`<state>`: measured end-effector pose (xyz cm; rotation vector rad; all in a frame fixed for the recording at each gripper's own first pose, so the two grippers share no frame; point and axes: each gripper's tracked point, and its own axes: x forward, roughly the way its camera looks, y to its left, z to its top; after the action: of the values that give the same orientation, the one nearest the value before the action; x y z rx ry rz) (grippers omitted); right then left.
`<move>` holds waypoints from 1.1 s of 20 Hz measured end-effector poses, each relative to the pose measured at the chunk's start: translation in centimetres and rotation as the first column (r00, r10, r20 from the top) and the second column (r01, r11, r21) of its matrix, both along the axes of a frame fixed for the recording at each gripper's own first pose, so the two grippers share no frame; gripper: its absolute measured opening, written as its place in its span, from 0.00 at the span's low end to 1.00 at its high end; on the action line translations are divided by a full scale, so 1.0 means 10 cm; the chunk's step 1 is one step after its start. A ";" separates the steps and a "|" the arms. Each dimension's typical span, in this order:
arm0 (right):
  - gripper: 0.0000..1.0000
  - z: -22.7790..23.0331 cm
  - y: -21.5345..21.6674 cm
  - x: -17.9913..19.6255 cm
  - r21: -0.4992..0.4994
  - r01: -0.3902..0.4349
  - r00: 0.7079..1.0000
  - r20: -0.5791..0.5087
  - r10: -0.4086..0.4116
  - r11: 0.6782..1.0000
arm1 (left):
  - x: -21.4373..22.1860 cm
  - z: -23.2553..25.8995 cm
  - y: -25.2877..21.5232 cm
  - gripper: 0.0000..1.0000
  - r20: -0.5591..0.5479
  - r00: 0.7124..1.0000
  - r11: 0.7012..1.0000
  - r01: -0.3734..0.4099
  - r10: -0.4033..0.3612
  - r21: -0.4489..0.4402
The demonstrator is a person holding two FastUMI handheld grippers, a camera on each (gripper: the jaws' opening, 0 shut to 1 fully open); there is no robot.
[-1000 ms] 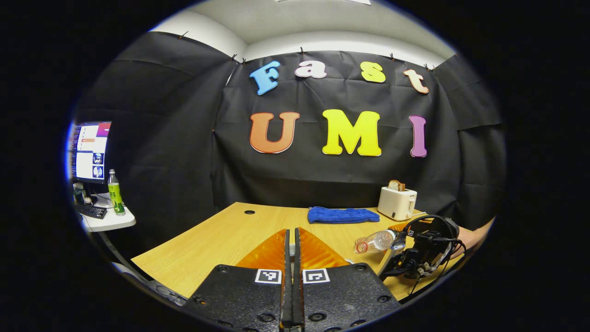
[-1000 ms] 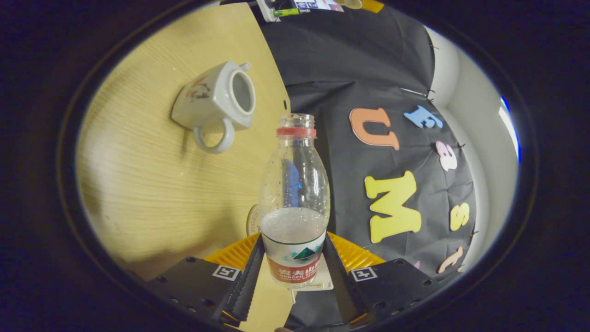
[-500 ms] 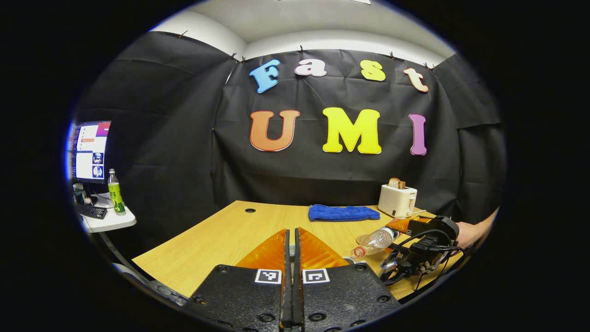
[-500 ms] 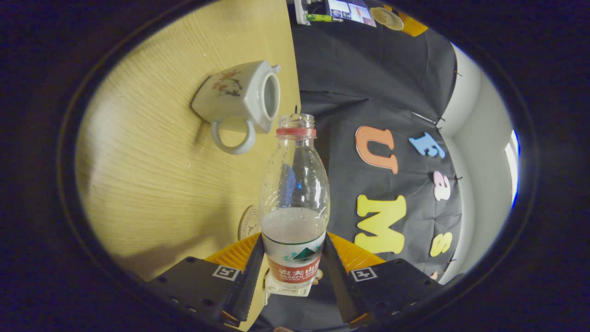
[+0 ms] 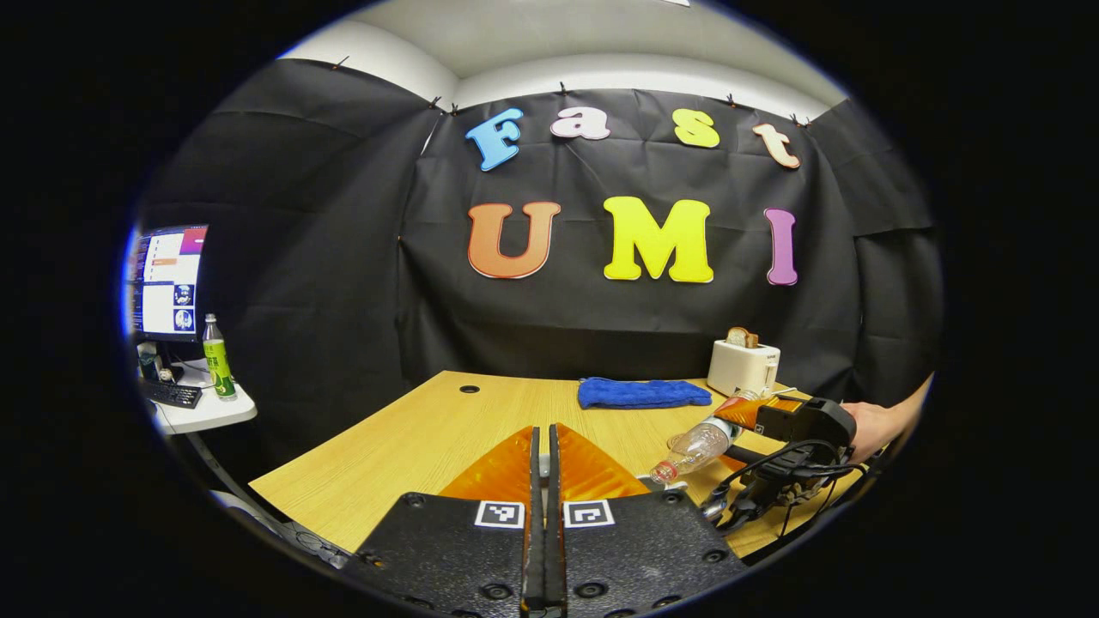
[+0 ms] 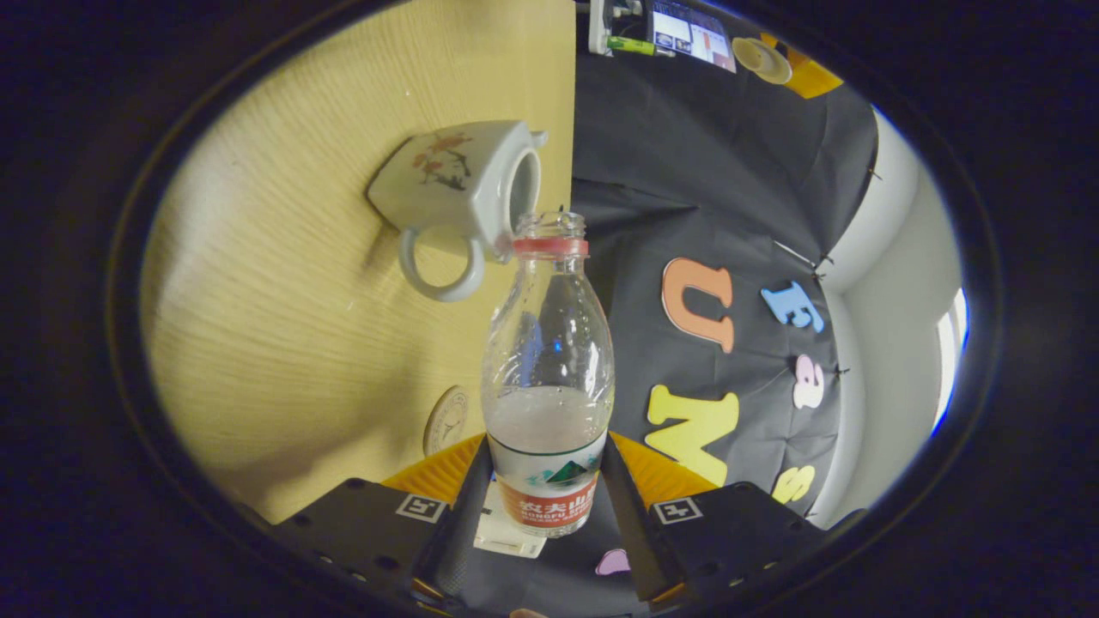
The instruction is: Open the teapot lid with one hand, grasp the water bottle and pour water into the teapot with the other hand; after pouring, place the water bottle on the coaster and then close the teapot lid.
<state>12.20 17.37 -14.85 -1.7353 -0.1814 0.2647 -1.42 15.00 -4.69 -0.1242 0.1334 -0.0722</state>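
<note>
Between the fingers of our right gripper point(image 6: 545, 506) we hold the water bottle point(image 6: 549, 378), both fingers pressed against its labelled lower part. Its cap is off, and it is partly filled with water. We have tipped it over, so in the right gripper view the wooden table point(image 6: 283, 283) stands on edge at the left and the booth wall lies at the right. The bottle's open neck sits just beside the mouth of the white teapot point(image 6: 459, 184), which rests on the table with its lid off, its round handle toward us and a small painted motif on its side. Whether water is leaving the neck we cannot tell. A round coaster point(image 6: 446, 419) lies on the table just beside the bottle's lower half, well apart from the teapot.

From the left gripper view we see our left gripper point(image 5: 541, 515) with its fingers pressed together; whether anything thin is pinched between them we cannot tell. It points over the table toward the wall. Off to its right, the right gripper point(image 5: 738, 422) appears farther away, held by a hand point(image 5: 871, 425), with the bottle slanted neck-down to the left. Behind it on the table stand a white toaster point(image 5: 743, 365) with bread in its slot and a folded blue cloth point(image 5: 644, 392).
</note>
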 end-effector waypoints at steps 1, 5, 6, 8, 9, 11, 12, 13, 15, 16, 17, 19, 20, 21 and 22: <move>0.72 0.02 0.00 0.00 -0.009 -0.003 1.000 0.006 0.003 1.000 | -0.01 0.01 0.00 0.02 0.000 1.000 1.000 0.000 0.000 -0.001; 0.72 0.12 0.03 0.05 -0.052 -0.019 0.999 0.040 0.022 0.998 | -0.01 -0.01 0.02 0.02 -0.003 1.000 1.000 -0.002 0.002 -0.002; 0.72 0.16 0.04 0.04 -0.063 -0.023 0.998 0.053 0.026 0.998 | -0.01 -0.01 0.03 0.03 -0.004 1.000 1.000 -0.002 0.002 -0.004; 0.72 0.26 0.04 0.07 -0.079 -0.025 0.997 0.068 0.031 0.997 | -0.02 -0.01 0.04 0.02 -0.004 1.000 1.000 -0.005 0.005 -0.006; 0.72 0.28 0.03 0.07 -0.086 -0.026 0.997 0.072 0.032 0.996 | -0.01 -0.01 0.04 0.02 -0.003 1.000 1.000 -0.005 0.005 -0.008; 0.72 0.31 0.03 0.07 -0.106 -0.029 0.995 0.088 0.039 0.994 | -0.02 -0.01 0.04 0.03 -0.002 1.000 1.000 -0.005 0.005 -0.010; 0.72 0.34 0.03 0.07 -0.117 -0.033 0.994 0.098 0.044 0.993 | -0.03 0.00 0.04 0.02 -0.001 1.000 1.000 -0.004 0.004 -0.009; 0.72 0.35 0.02 0.07 -0.127 -0.036 0.993 0.106 0.049 0.991 | -0.02 -0.01 0.04 0.02 0.000 1.000 1.000 -0.004 0.004 -0.008; 0.72 0.37 0.02 0.07 -0.142 -0.038 0.992 0.117 0.055 0.989 | -0.02 0.00 0.03 0.02 0.000 1.000 1.000 -0.002 0.002 -0.009; 0.72 0.41 0.02 0.09 -0.149 -0.037 0.991 0.120 0.055 0.988 | -0.02 -0.01 0.03 0.02 0.000 1.000 1.000 -0.002 0.002 -0.009; 0.72 0.41 0.00 0.09 -0.155 -0.038 0.990 0.125 0.058 0.987 | -0.02 0.00 0.04 0.02 0.001 1.000 1.000 -0.003 0.003 -0.009; 0.72 0.43 0.00 0.10 -0.167 -0.037 0.989 0.136 0.060 0.985 | -0.02 0.00 0.05 0.02 0.001 1.000 1.000 -0.006 0.006 -0.010; 0.72 0.45 0.00 0.10 -0.175 -0.038 0.988 0.139 0.063 0.984 | -0.02 0.00 0.05 0.02 -0.001 1.000 1.000 -0.006 0.006 -0.010; 0.72 0.46 0.00 0.11 -0.184 -0.040 0.987 0.144 0.068 0.982 | -0.02 0.00 0.04 0.02 -0.001 1.000 1.000 -0.006 0.006 -0.009; 0.72 0.48 0.01 0.09 -0.191 -0.045 0.986 0.150 0.074 0.981 | -0.02 0.00 0.04 0.02 -0.002 1.000 1.000 -0.005 0.005 -0.009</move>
<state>13.09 17.42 -10.03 -1.9406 -0.3325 0.1943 -1.61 15.38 -4.72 -0.1336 0.1342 -0.0679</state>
